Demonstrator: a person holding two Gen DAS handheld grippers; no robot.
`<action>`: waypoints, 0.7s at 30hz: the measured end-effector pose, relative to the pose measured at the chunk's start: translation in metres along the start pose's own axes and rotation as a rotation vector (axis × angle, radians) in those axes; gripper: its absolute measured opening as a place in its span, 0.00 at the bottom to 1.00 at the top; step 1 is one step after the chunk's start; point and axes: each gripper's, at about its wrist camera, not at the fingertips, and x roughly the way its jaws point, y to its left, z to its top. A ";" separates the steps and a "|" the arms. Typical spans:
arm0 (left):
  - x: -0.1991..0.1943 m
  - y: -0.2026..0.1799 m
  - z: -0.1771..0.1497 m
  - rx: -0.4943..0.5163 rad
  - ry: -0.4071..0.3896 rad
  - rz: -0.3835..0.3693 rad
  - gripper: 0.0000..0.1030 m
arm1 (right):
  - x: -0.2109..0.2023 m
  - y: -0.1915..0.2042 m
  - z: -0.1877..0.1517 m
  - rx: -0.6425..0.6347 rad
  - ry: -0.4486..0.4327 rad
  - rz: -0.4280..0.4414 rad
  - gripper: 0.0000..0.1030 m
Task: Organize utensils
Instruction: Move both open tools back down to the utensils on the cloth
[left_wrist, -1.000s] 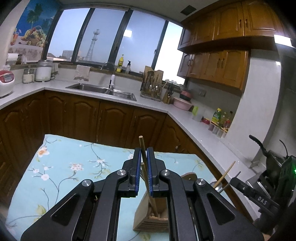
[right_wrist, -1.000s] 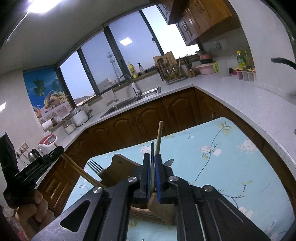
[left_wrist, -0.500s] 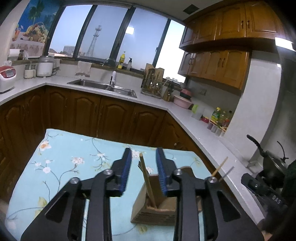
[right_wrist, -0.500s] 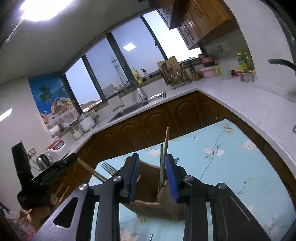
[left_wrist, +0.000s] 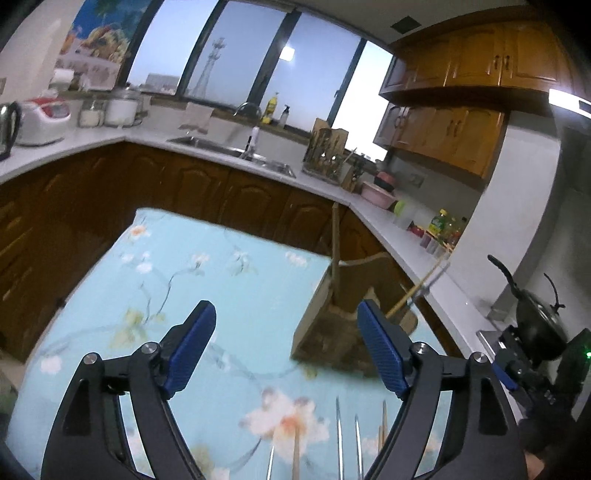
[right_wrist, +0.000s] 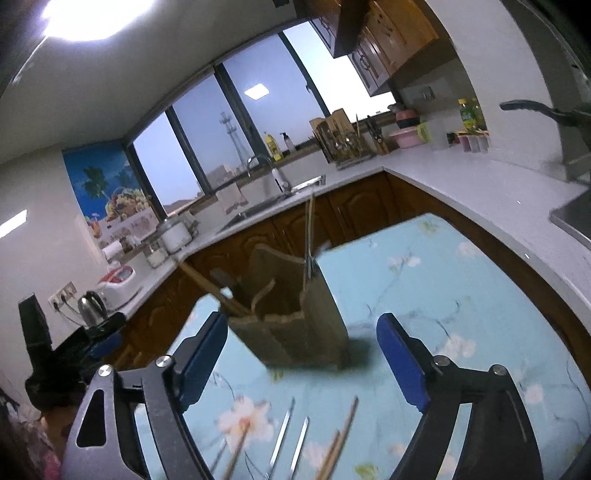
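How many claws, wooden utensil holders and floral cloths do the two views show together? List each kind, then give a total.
Claws: 2 (left claw, right claw; jaws opening, nothing between them)
Wooden utensil holder: 1
Floral cloth: 1
Total: 4

No lettering, brand or number can be read in either view; the bottles on the counter (left_wrist: 448, 227) and the poster by the window (right_wrist: 107, 192) show only blurred colour, too soft and small to read.
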 end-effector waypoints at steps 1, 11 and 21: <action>-0.005 0.003 -0.007 -0.004 0.007 0.010 0.80 | -0.003 -0.001 -0.006 -0.001 0.007 -0.007 0.84; -0.038 0.018 -0.068 0.007 0.091 0.040 0.80 | -0.031 -0.002 -0.054 -0.026 0.061 -0.050 0.86; -0.037 0.004 -0.112 0.076 0.180 0.039 0.80 | -0.031 -0.010 -0.092 -0.027 0.142 -0.094 0.86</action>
